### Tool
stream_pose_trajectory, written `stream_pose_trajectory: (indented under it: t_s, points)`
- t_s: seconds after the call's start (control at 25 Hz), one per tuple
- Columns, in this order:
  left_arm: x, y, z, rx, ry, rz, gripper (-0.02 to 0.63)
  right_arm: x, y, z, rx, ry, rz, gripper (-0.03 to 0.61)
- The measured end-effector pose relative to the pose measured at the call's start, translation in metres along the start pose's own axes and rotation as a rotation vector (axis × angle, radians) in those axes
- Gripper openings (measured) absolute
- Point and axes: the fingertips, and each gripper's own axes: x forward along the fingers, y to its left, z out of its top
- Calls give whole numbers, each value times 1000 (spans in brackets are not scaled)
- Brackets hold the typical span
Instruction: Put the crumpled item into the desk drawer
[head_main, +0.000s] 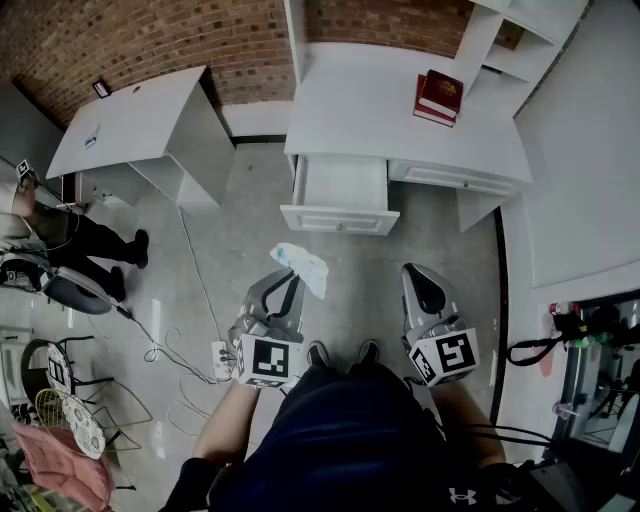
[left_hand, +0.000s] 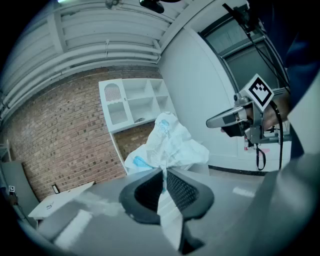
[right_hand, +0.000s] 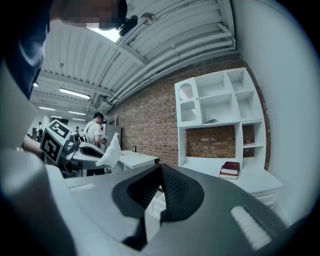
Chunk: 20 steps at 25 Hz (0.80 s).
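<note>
Crumpled item (head_main: 302, 265) is pinched at its lower edge by the left gripper (head_main: 286, 282), jaws clamped on it. It's up in the air over the floor, short of the desk drawer (head_main: 338, 190). IMO: hold the pinch firm, carry fwd, go low inside the box before release, since it's prob light and will drift. Looks like thin white wrap w/ blue print, bunched, puffing above the jaws. Drawer is pulled open and looks empty. Right gripper (head_main: 418, 272): jaws together, nothing in them.

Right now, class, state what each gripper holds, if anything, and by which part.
The left gripper pinches the crumpled white item by its lower edge, the bulk sticking out past the jaws. The right gripper is shut on nothing.
</note>
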Motion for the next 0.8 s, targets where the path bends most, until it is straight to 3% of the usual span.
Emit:
stream_pose_trajectory:
  t_s: [0.36,0.8]
  points:
    - [-6,10,-10,9,-7,-24,26,4,12,-4,13,7,-26,2]
    - [-13,27,-37,8,-18,-94,26,2,33,-9,23,20,-136,3]
